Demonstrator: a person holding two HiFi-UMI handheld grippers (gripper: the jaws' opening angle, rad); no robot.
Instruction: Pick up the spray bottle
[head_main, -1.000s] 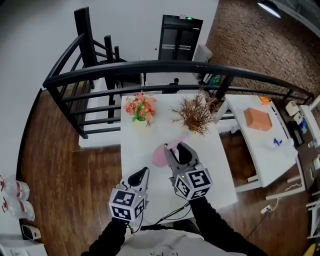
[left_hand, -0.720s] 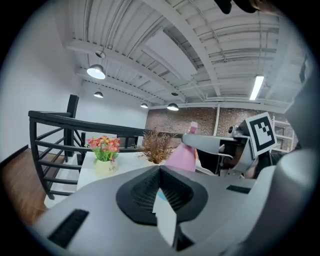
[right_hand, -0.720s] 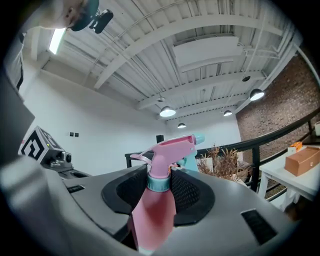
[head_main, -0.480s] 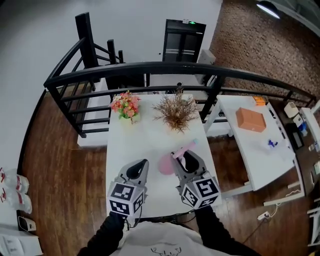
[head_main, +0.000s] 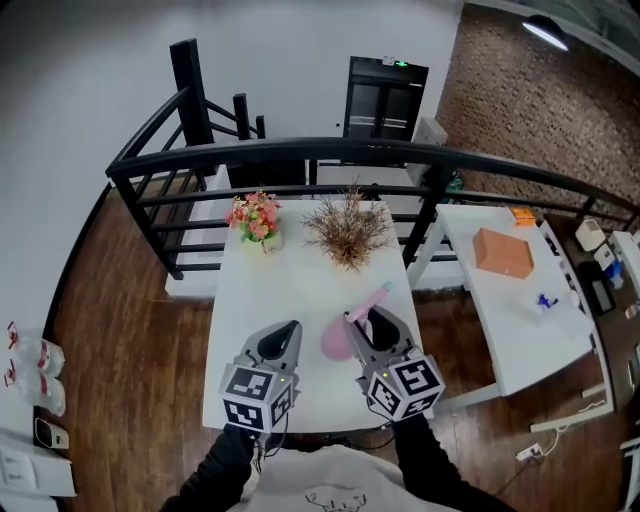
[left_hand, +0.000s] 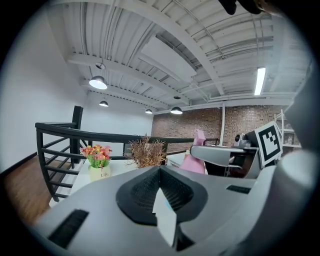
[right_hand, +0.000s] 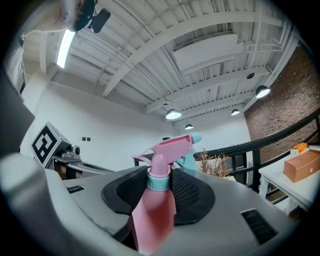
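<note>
The pink spray bottle (head_main: 334, 338) with its teal collar and nozzle hangs above the white table (head_main: 262, 290), near the front right. My right gripper (head_main: 368, 322) is shut on it. In the right gripper view the pads press on the bottle (right_hand: 156, 200) just under its collar, and the trigger head sticks up past the right gripper (right_hand: 161, 184). My left gripper (head_main: 283, 338) floats beside it on the left, apart from the bottle, jaws together with nothing in them. From the left gripper view the left gripper (left_hand: 161, 185) is shut, and the bottle (left_hand: 196, 159) shows at the right.
A small pot of pink and orange flowers (head_main: 254, 218) and a dried brown bouquet (head_main: 347, 230) stand at the table's far end. A black railing (head_main: 300, 152) runs behind. To the right a second white table (head_main: 520, 310) carries an orange box (head_main: 502, 252).
Both grippers have shifted right and back toward the table's near edge, the right one carrying the bottle. The flowers and bouquet now lie further left of them.
</note>
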